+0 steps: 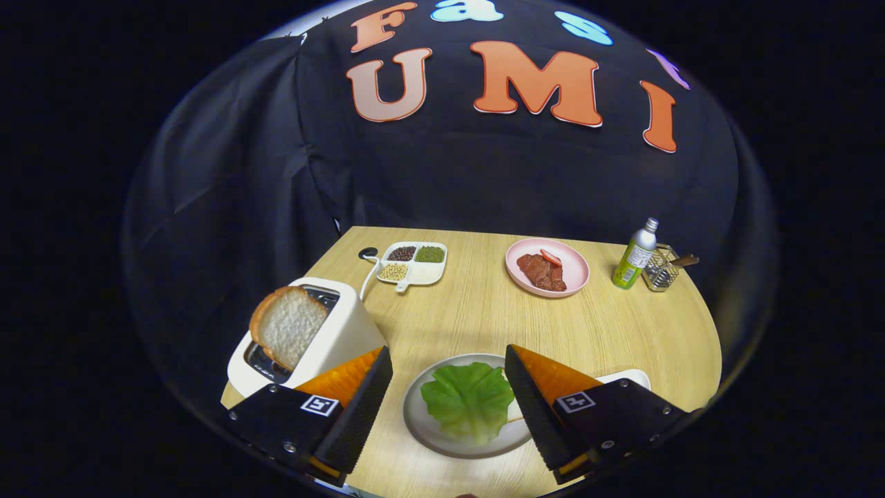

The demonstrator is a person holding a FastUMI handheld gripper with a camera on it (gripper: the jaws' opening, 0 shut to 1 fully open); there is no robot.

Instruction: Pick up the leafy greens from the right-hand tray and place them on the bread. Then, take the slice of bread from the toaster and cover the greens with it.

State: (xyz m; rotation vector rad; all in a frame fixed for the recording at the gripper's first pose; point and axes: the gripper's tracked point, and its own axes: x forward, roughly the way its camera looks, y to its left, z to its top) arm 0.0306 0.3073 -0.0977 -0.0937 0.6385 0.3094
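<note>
Gripper camera looking down and forward over the table

It is riding close above the near plate lying between the fingers, and facing the far booth wall beyond them.

Wood table: pink plate w/ red meat near far edge, center-right. Far-right corner: green-label bottle, wire holder just beside it. Far-left: white 4-section dish w/ beans & seeds.
</note>
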